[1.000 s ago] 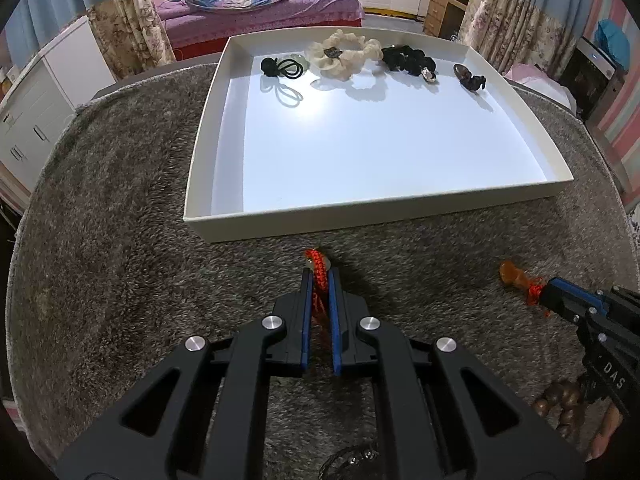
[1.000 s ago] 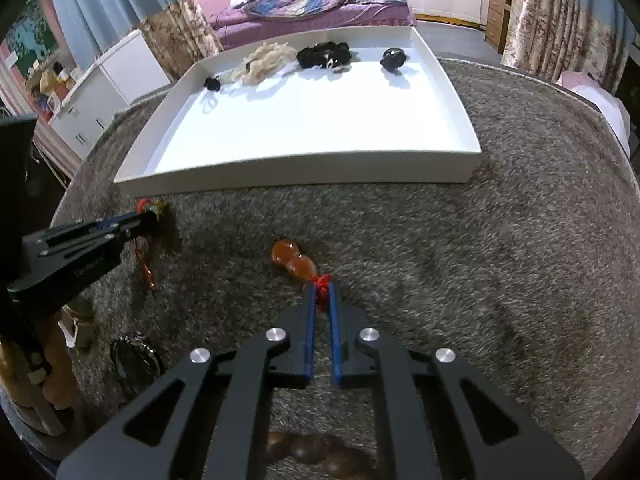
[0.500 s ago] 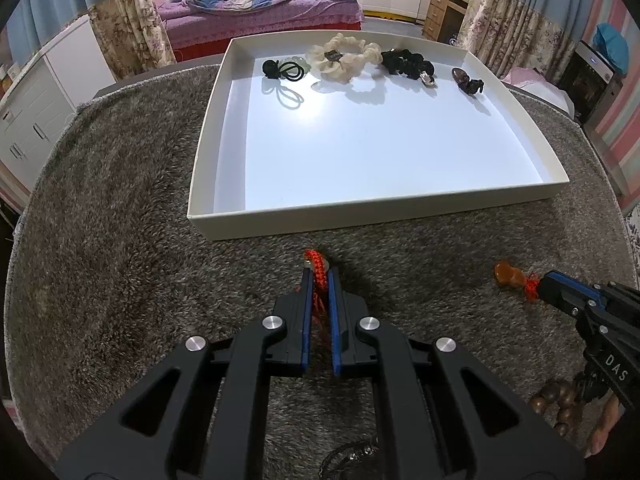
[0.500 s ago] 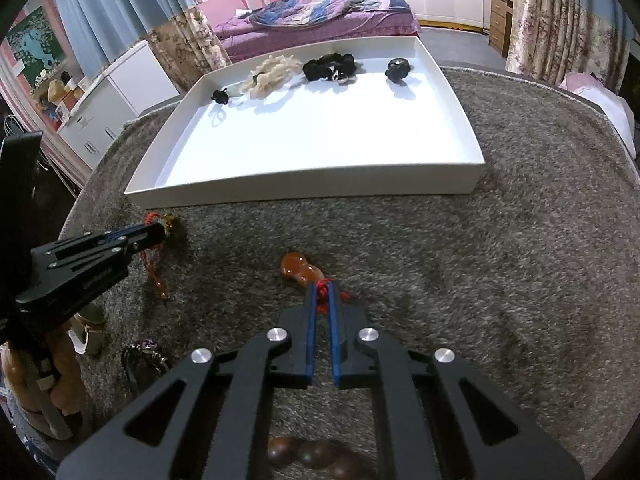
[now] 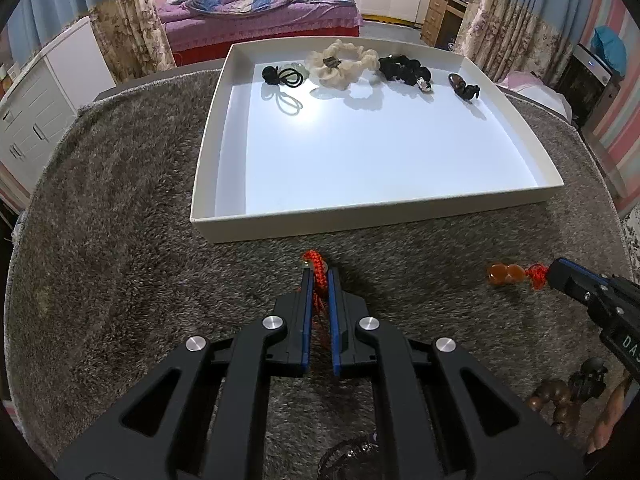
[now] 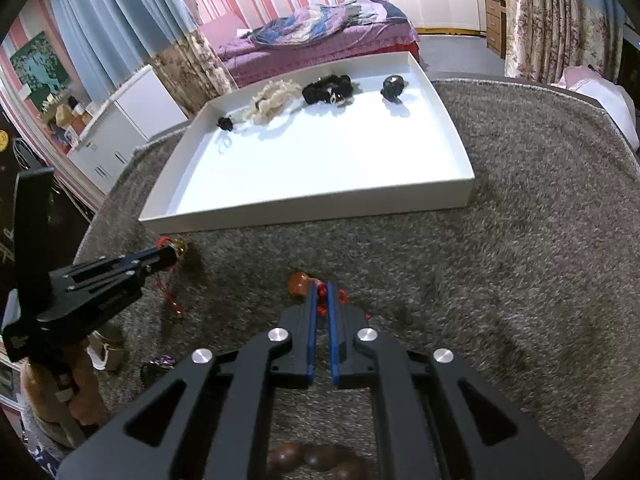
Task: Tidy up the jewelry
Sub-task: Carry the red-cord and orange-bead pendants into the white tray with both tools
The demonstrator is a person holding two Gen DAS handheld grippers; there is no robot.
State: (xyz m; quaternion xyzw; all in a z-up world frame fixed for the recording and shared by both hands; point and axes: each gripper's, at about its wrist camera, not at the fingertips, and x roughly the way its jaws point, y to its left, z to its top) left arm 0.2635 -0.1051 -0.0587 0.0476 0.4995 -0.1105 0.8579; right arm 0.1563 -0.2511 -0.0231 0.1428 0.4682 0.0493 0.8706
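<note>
Where any writing could be read, it was only the white letters "DAS" on the side of the right gripper [image 5: 560, 278], cut off at the left view's edge. That gripper's jaws were pressed together on a red cord [image 6: 321, 300] tied to an amber gourd charm [image 6: 299, 283], smooth, glossy and double-bulbed, which lay just past the fingertips over the shaggy grey rug [image 5: 120, 240] covering the worktop. The left gripper [image 5: 318, 276] likewise had its jaws pinching a braided red cord [image 5: 316, 266], whose tail ran back between the blue pads, with a small gold bead [image 6: 182, 246] at the tip.

Beyond both grippers, near but apart, sat a shallow white tray [image 5: 320, 224], square, matte-walled, with a shiny floor. Along its far side lay four pieces in a row: a black hair tie [image 5: 282, 76], a cream ruffled scrunchie [image 5: 340, 62], a black scrunchie [image 5: 402, 68] and a dark brown charm [image 5: 462, 84].

On the rug near the person lay round wooden beads [image 6: 316, 458], dark and polished, and a dark bangle [image 5: 348, 454], partly hidden beneath the left gripper's body.

Behind the worktop stood a bed [image 5: 260, 12] with a purple quilt, floral curtains [image 5: 128, 36] and a white cabinet [image 5: 36, 100].
</note>
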